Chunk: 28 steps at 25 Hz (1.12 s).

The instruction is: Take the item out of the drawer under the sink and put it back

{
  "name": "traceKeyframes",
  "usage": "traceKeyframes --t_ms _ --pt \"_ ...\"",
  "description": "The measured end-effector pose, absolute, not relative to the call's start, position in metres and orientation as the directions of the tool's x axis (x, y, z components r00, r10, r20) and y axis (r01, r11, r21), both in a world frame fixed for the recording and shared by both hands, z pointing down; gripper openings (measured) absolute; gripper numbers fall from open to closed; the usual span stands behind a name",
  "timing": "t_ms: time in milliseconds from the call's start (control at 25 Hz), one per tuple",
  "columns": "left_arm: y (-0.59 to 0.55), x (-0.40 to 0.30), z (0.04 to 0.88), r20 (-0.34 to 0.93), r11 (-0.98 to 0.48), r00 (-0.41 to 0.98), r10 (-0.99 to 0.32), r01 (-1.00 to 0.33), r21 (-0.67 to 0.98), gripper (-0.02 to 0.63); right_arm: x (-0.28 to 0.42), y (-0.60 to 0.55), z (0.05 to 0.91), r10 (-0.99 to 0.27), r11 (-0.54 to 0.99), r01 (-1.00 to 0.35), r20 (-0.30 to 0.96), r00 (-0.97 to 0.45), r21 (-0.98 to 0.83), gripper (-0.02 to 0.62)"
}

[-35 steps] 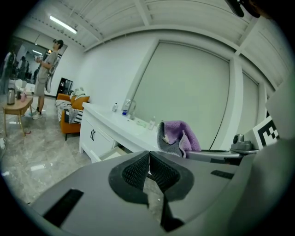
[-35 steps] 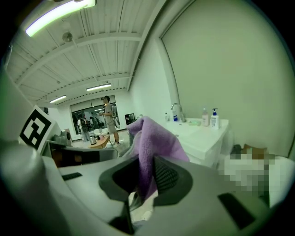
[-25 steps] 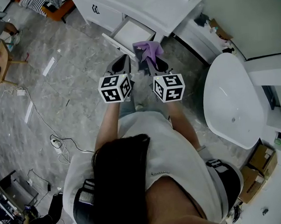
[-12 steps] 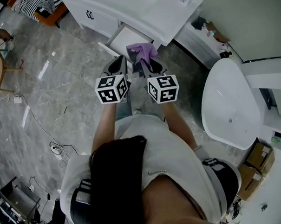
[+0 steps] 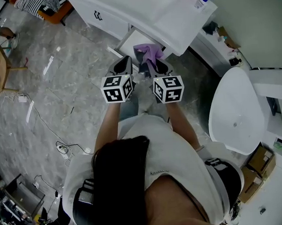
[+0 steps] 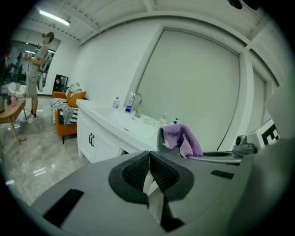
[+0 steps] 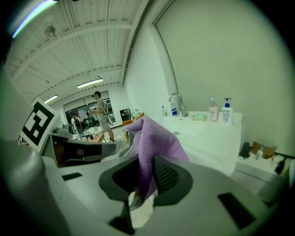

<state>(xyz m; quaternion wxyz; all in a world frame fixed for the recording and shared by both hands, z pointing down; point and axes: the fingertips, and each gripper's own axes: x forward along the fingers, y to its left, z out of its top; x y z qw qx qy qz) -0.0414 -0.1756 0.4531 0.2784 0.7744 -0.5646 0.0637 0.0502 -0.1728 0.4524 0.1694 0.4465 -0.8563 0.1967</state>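
The right claw (image 5: 154, 66) clamps a crumpled purple terry cloth (image 5: 147, 52). In the head view the cloth is held at the front of the open white drawer (image 5: 133, 39), under the white sink desk (image 5: 169, 20), and the left claw (image 5: 122, 66) is just beside the right one. In the left gripper view, that claw's ribbed pads meet with nothing between them, and the cloth shows off to the right. In the right gripper view, the pads pinch the cloth, which rises above them and hangs below.
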Motion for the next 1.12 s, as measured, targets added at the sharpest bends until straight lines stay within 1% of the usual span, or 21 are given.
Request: traceKeyframes --t_ms 240,480,800,1120 --pt "-0.204 -0.055 0.457 0.429 -0.221 0.372 -0.823 -0.906 0.36 0.005 0.04 -0.196 0.458 -0.696 0.488 -0.847 0.491 -0.524 -0.212 0.077" --pt "-0.231 -0.061 0.457 0.425 -0.256 0.405 -0.809 -0.895 0.365 0.005 0.028 -0.219 0.462 -0.701 0.479 -0.859 0.509 -0.499 -0.183 0.077" --pt "-0.258 -0.078 0.467 0.452 -0.264 0.424 -0.785 -0.889 0.375 0.005 0.015 -0.238 0.473 -0.703 0.456 -0.873 0.531 -0.474 -0.177 0.077" --pt "-0.279 -0.087 0.473 0.467 -0.317 0.47 -0.749 -0.873 0.371 0.005 0.004 -0.26 0.48 -0.713 0.425 -0.891 0.546 -0.44 -0.163 0.077"
